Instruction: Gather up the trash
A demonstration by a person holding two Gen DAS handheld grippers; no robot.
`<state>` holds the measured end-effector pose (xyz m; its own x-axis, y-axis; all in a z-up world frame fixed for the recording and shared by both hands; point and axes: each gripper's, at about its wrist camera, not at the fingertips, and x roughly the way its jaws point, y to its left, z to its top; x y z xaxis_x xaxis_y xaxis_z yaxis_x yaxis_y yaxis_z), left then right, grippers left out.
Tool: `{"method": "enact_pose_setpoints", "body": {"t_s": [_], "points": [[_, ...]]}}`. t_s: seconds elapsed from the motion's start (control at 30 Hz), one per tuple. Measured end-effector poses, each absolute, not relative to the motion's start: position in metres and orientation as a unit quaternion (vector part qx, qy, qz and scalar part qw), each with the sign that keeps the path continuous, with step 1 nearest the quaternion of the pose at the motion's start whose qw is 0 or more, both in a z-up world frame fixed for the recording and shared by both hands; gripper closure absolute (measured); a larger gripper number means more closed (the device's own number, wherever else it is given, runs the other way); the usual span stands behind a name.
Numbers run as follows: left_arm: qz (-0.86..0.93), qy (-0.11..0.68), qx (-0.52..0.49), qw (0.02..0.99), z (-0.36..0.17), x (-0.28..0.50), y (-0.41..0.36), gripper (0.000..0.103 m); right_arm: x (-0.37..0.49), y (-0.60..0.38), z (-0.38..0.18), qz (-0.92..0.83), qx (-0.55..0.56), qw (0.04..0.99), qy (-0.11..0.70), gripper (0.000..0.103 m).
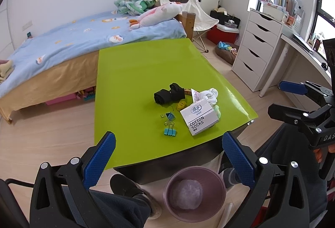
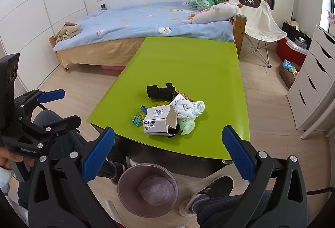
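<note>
A white "COTTON SOCKS" box (image 1: 199,121) (image 2: 159,121) lies open on the green table (image 1: 136,73) (image 2: 188,60). Beside it lie black socks (image 1: 168,94) (image 2: 160,90), white socks (image 1: 210,95) (image 2: 189,109), pale green socks (image 2: 187,126), blue binder clips (image 1: 169,125) (image 2: 139,117) and a small paper scrap (image 1: 195,95). A mauve bin (image 1: 194,191) (image 2: 147,189) with a crumpled bag inside stands on the floor at the table's near edge. My left gripper (image 1: 167,156) and right gripper (image 2: 167,152) are both open and empty, held above the bin, short of the table.
A bed (image 1: 62,45) with a blue quilt and plush toys lies behind the table. A white folding chair (image 2: 259,16), a white drawer unit (image 1: 255,48) and a desk stand to the right. The person's feet (image 2: 211,192) are beside the bin.
</note>
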<state>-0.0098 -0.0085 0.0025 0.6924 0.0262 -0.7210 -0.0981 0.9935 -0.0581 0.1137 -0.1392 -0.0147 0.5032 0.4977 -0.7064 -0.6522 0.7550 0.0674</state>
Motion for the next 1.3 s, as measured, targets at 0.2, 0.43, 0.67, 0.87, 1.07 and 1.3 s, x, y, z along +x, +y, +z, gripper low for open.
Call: {"method": "enact_pose_setpoints", "body": {"t_s": [0.2, 0.43, 0.67, 0.87, 1.07, 1.3], "points": [[0.034, 0.393, -0.047, 0.918, -0.001, -0.010, -0.007, 0.005, 0.112, -0.138, -0.017, 0.334, -0.106, 0.860, 0.371, 0.003], [0.034, 0.394, -0.047, 0.917, -0.001, -0.010, -0.007, 0.005, 0.112, -0.139, -0.018, 0.334, -0.106, 0.859, 0.372, 0.003], [0.031, 0.396, -0.048, 0.917, -0.006, -0.010, -0.008, 0.005, 0.111, -0.138, -0.020, 0.334, -0.106, 0.859, 0.374, 0.003], [0.031, 0.397, -0.047, 0.916, -0.006, -0.009, -0.008, 0.005, 0.112, -0.138, -0.020, 0.336, -0.106, 0.858, 0.374, 0.003], [0.031, 0.397, -0.049, 0.916, -0.005, -0.010, -0.009, 0.005, 0.115, -0.135, -0.024, 0.343, -0.108, 0.853, 0.378, 0.003], [0.031, 0.397, -0.049, 0.916, -0.005, -0.009, -0.009, 0.005, 0.136, -0.116, -0.034, 0.363, -0.112, 0.826, 0.415, 0.003]]}}
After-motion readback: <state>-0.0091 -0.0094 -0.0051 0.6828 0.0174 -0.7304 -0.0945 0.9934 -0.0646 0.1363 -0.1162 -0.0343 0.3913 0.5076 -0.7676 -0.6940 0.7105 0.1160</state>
